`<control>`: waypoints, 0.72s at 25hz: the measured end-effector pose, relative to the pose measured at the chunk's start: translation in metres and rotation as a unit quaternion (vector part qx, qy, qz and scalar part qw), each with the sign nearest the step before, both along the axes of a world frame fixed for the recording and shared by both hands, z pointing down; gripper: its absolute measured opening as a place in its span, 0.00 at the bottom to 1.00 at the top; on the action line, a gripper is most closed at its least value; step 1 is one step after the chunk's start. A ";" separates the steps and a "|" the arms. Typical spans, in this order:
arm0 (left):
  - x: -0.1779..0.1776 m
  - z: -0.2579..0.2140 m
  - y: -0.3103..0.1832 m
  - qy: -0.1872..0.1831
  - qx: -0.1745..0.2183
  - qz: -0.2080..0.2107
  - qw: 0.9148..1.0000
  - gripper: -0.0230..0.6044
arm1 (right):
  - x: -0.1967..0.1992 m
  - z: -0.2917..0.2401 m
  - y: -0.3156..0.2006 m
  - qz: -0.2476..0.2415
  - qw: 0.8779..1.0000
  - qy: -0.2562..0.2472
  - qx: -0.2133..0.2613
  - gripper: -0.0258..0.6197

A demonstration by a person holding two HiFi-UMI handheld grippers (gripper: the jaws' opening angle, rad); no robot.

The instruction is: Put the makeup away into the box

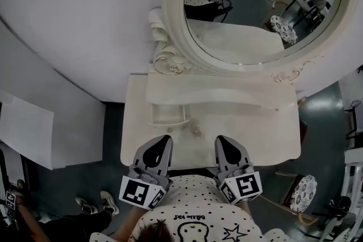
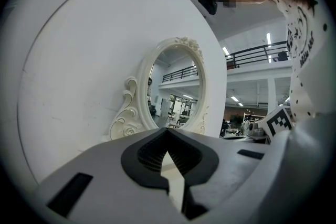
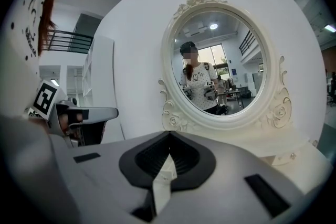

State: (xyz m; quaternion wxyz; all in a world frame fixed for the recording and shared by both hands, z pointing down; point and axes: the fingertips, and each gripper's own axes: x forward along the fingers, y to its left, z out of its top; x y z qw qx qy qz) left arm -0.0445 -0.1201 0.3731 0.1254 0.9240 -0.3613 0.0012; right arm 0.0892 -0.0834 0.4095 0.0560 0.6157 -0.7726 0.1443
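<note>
Two tongs, one in each of my hands, sit side by side over the near edge of one table (image 1: 272,133). One oval mirror (image 1: 261,3) stands at the back edge, with one low shelf (image 1: 227,90) running along in front of it. One pale open frame, which looks like the box (image 1: 168,116), sits left of the table's middle, just below the shelf. One small bit of makeup (image 1: 197,130) lies near it toward the centre, and it is too small for me to say what kind.

My left tongs (image 1: 165,139) are pressed together, tips meeting, with nothing between them. They point toward the box but stay apart from it. My right tongs (image 1: 220,139) are likewise pressed together and empty, near the makeup but not touching it.
</note>
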 end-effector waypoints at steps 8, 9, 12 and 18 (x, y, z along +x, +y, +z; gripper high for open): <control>0.000 0.001 -0.005 0.005 -0.004 0.000 1.000 0.03 | 0.001 0.003 -0.004 0.004 1.000 0.002 -0.006 0.05; 0.000 0.001 -0.005 0.005 -0.005 0.000 1.000 0.03 | 0.001 0.002 -0.005 0.004 1.000 0.003 -0.006 0.05; -0.001 0.001 -0.006 0.005 -0.006 0.000 1.000 0.03 | 0.001 0.004 -0.007 0.003 1.000 0.009 -0.007 0.05; -0.001 0.007 -0.005 0.004 -0.015 0.002 1.000 0.03 | 0.006 0.029 -0.021 -0.004 0.998 0.042 -0.039 0.06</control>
